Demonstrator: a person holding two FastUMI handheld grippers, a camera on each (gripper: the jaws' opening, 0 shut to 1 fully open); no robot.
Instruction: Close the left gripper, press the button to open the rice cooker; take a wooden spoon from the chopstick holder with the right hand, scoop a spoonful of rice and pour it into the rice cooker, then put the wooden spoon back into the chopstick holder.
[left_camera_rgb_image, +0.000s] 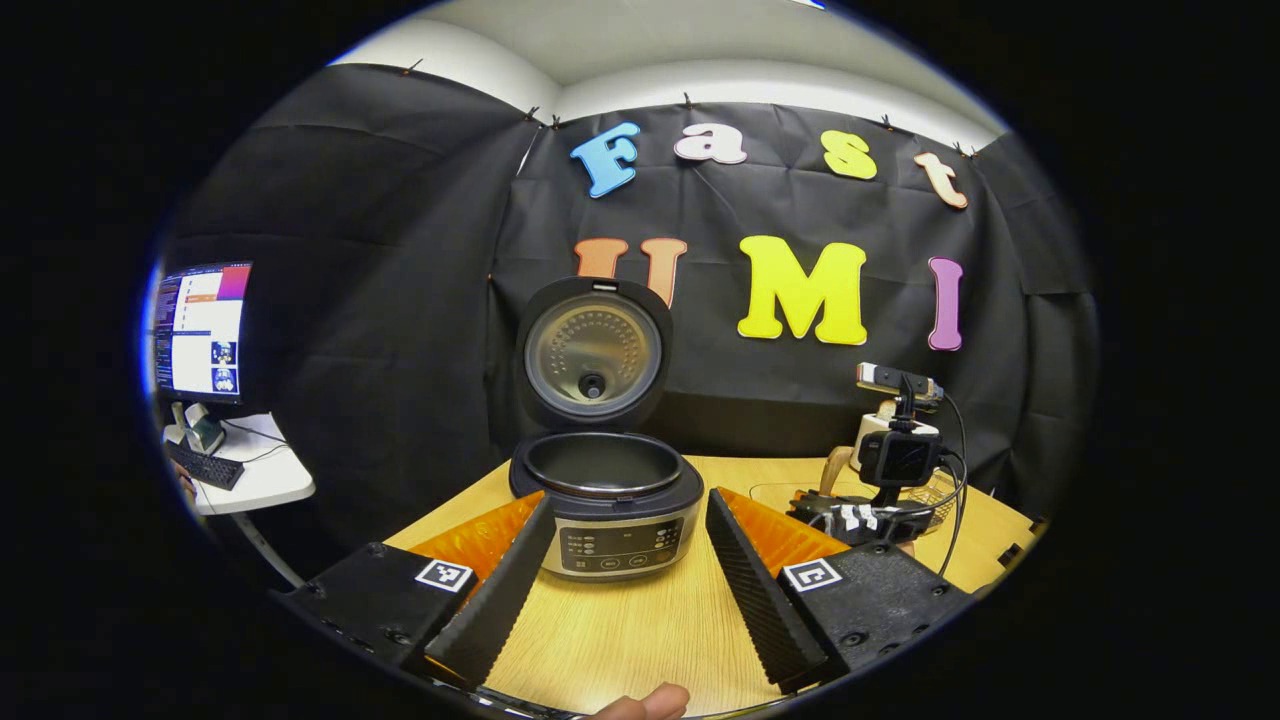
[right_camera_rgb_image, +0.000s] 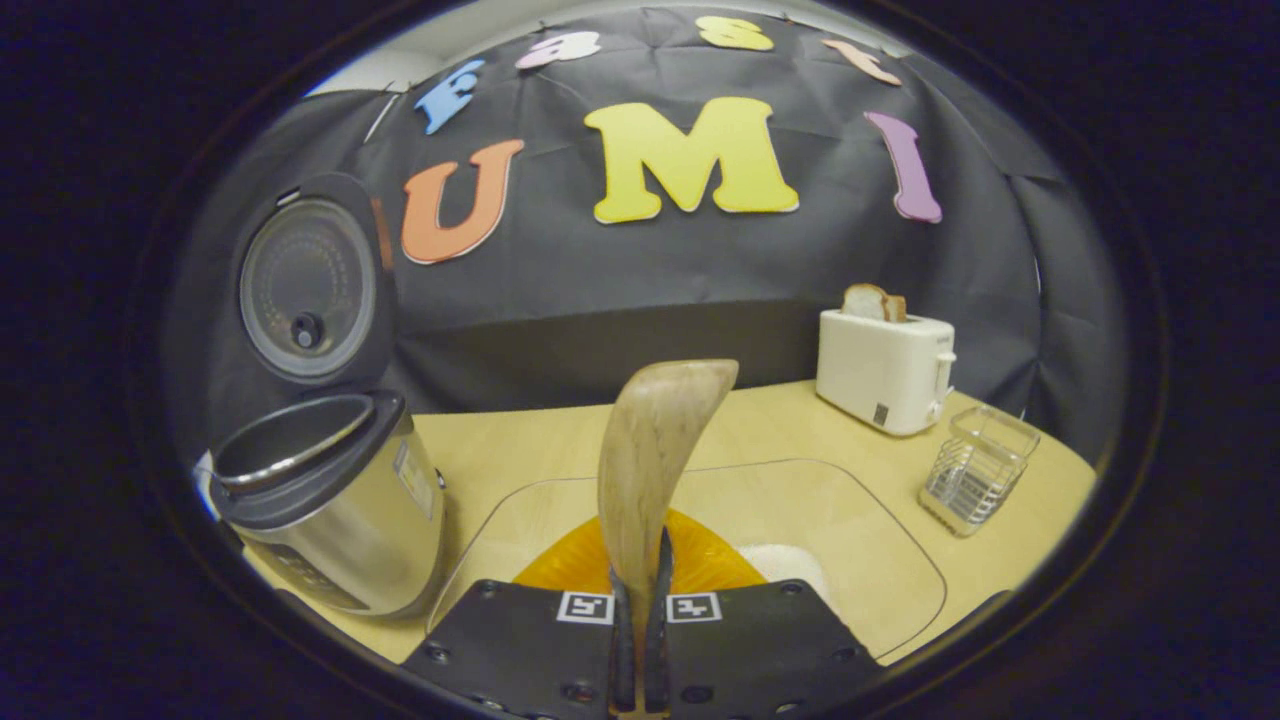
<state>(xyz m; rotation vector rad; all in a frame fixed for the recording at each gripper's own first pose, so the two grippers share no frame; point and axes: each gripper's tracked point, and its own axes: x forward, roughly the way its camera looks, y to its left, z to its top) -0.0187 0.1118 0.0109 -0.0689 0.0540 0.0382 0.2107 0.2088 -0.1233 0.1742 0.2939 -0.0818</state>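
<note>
Wooden spoon (right_camera_rgb_image: 655, 450) clamped upright between toaster (right_camera_rgb_image: 884, 370) and open rice cooker (right_camera_rgb_image: 330, 490).

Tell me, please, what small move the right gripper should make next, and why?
Probably lower the wooden spoon into the rice in the clear tray below it. The rice cooker already stands open with its lid up, the right gripper is shut on the spoon's handle, and the bowl of the spoon looks empty, so scooping seems the step now due.
</note>
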